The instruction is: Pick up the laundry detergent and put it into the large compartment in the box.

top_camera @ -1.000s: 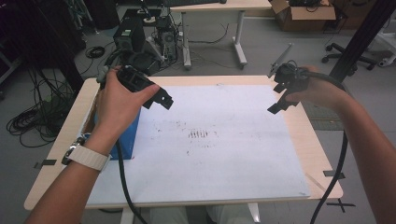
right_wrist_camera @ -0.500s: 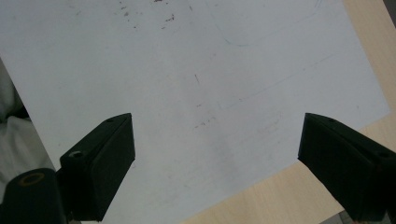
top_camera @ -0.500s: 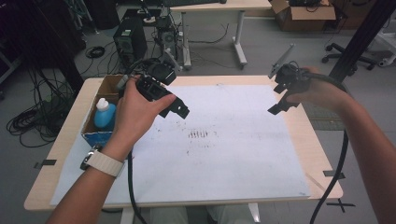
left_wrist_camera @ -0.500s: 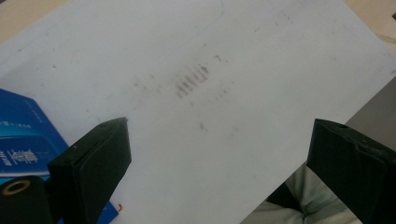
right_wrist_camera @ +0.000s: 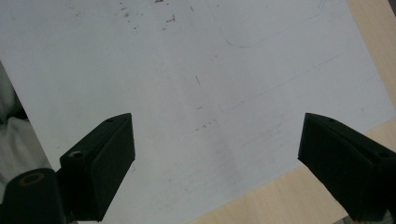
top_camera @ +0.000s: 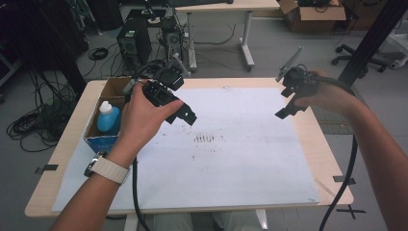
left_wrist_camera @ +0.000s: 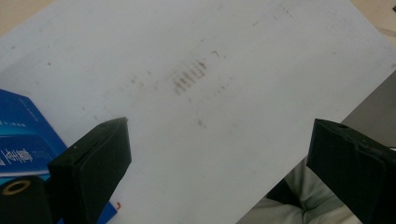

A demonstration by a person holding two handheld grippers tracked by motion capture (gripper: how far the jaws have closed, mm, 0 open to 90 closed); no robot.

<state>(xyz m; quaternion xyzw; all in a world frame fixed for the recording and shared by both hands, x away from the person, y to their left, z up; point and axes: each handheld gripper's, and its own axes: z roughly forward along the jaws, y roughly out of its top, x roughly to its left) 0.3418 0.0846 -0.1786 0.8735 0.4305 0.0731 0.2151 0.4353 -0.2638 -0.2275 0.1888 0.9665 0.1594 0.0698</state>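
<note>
My left gripper hangs above the white sheet left of centre, jaws wide open and empty. In the left gripper view its jaws frame the stained sheet, with a blue box corner at the left. An open cardboard box at the table's left holds a blue bottle with a white cap. My right gripper is held over the sheet's right edge, also open and empty. In the right gripper view its jaws span the white sheet and the wooden edge.
The wooden table shows bare margins around the sheet. Dark smudges mark the sheet's middle. Behind the table stand a computer tower, cables on the floor, another desk and an office chair.
My left hand and gripper have moved right, away from the box, uncovering the blue bottle. The right gripper has stayed nearly still.
</note>
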